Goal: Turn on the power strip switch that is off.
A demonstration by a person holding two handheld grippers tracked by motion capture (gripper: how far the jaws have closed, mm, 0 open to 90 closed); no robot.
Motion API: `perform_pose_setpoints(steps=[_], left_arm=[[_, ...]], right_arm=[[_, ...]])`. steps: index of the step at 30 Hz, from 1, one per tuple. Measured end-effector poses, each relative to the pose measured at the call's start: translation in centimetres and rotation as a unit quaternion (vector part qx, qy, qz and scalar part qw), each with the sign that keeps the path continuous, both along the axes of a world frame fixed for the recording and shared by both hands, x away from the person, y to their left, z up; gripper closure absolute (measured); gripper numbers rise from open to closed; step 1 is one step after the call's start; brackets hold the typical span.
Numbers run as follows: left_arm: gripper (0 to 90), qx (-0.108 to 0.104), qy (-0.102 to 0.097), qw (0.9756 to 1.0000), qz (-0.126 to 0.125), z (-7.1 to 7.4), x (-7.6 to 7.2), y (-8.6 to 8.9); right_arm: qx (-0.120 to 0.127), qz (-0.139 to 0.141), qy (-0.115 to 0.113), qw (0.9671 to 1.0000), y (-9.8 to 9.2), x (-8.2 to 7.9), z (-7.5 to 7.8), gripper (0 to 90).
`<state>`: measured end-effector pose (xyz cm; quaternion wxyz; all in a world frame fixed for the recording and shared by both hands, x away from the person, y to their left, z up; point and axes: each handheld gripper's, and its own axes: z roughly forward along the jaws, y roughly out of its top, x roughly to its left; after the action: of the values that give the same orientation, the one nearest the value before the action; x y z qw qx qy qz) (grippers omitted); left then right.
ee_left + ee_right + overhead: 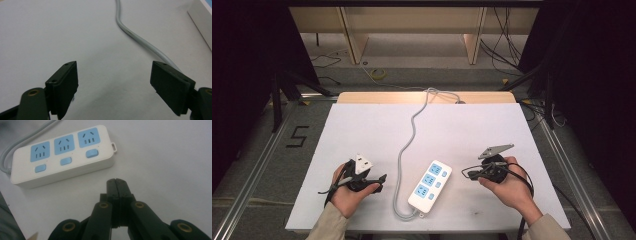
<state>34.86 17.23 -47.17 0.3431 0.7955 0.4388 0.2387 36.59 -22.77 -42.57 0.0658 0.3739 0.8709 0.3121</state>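
A white power strip (430, 186) with three blue sockets and three blue switches lies on the white table (362, 130), between the two hands. Its grey cable (407, 145) loops from the near end and runs to the far edge. My left gripper (381, 181) rests at the left of the strip, jaws wide open with nothing between them; in the left gripper view (113, 87) the cable (140, 40) passes ahead of its right jaw. My right gripper (466, 172) sits at the right of the strip, jaws pressed together and empty (116, 182), pointing at the strip (62, 155).
The table's far part is bare apart from the cable. Beyond it stand wooden furniture (412, 25) and loose floor cables (507, 50). Metal rails (257, 165) run along both sides of the table.
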Motion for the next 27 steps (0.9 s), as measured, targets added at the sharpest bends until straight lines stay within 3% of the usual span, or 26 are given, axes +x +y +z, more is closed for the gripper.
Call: perform_pose_setpoints(steps=[27], left_arm=[[22.1,0.001,0.002,1.0,0.0,-0.04,0.01,-0.1]], right_arm=[[-0.016,0.01,0.019,0.9996,0.91,0.36,-0.03,90.0]])
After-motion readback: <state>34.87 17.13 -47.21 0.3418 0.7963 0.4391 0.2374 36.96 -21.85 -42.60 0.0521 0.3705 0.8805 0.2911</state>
